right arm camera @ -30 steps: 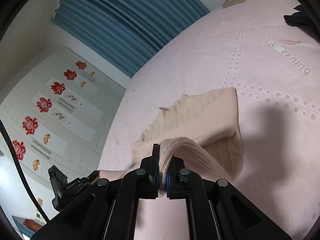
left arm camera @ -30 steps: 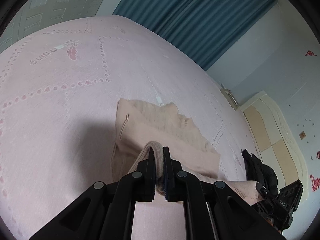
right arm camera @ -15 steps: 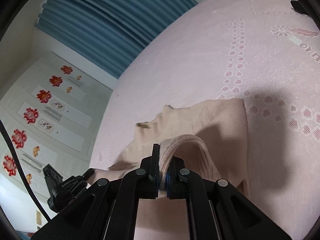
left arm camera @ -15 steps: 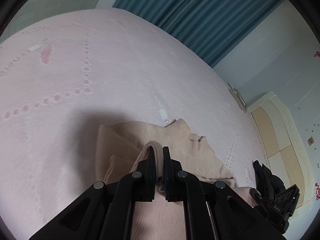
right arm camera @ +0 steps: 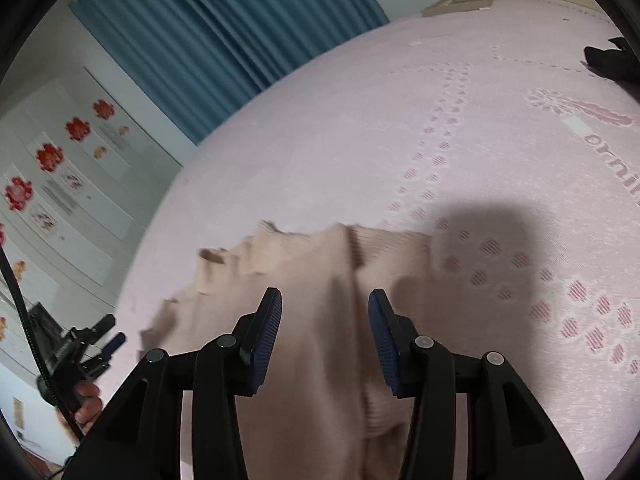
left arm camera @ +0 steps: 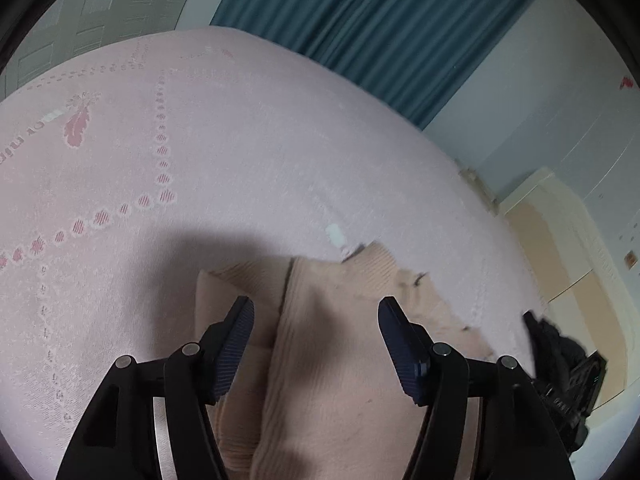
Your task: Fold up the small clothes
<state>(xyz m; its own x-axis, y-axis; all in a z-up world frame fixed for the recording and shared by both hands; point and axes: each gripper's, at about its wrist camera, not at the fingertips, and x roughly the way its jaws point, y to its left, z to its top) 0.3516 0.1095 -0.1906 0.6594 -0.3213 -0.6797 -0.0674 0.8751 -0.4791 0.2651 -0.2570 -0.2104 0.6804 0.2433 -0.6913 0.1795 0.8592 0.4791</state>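
Note:
A beige ribbed knit garment (left arm camera: 332, 332) lies folded over itself on the pink bedspread (left arm camera: 240, 152). My left gripper (left arm camera: 316, 312) hovers just above its folded edge; its jaws are opening and the pads no longer touch the cloth, which lies below them. In the right wrist view the same garment (right arm camera: 320, 280) spreads out below my right gripper (right arm camera: 326, 304), whose jaws are also opening with no cloth pinched. The left gripper (right arm camera: 92, 344) and the hand holding it show at the lower left of the right wrist view.
The pink bedspread (right arm camera: 400, 140) carries dotted lines and a feather print (left arm camera: 76, 132). A dark garment (right arm camera: 608, 60) lies at its far right edge. A black glove or cloth (left arm camera: 556, 344) sits beside the right gripper. Blue curtains (left arm camera: 380, 20) and a cupboard (right arm camera: 52, 184) stand beyond the bed.
Both grippers were shut on the garment's edge and carried it forward and down over the rest. Now both have let go and stand open, and the folded layer lies flat.

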